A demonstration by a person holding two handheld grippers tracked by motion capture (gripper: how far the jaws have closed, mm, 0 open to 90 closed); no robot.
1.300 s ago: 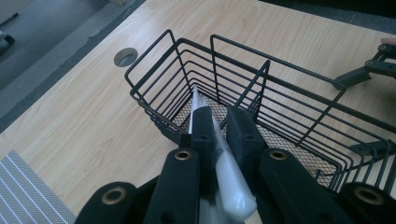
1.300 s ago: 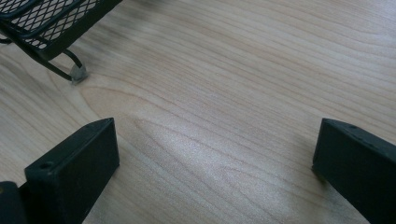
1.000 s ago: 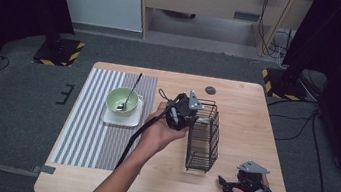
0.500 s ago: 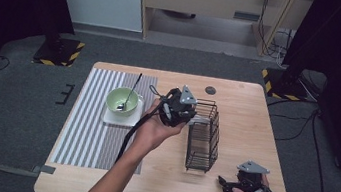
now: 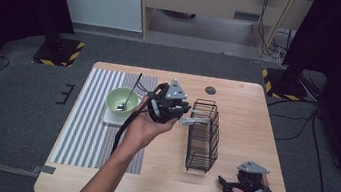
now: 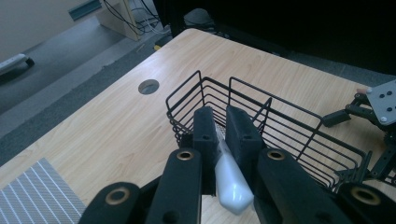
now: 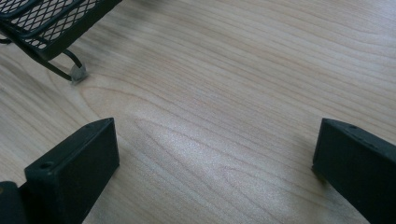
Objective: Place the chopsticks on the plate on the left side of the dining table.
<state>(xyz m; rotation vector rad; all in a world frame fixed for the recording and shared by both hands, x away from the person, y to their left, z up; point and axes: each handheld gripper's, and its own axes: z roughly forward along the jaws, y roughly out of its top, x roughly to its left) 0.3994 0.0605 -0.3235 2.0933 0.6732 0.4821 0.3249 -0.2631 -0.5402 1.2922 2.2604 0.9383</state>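
- The white utensil (image 6: 229, 179) is a smooth, pale piece; its thick rounded end pokes out toward the camera in the left gripper view. Which kind of utensil it is I cannot tell.
- It sits pinched between the two black jaws of the left gripper (image 5: 183, 114), up in the air at the far left rim of the basket (image 5: 201, 153).
- The basket is black wire, with thin bars, and stands on the table (image 5: 242, 111).
- The left hand (image 5: 146, 128) cups the gripper from below, palm up, the arm reaching in from the near edge.
- The right gripper (image 5: 225, 184) lies low at the near right corner, jaws spread wide with nothing between them.
- On the left, a green bowl (image 5: 122, 100) with a spoon (image 5: 131, 93) in it sits on a striped mat (image 5: 86, 124).
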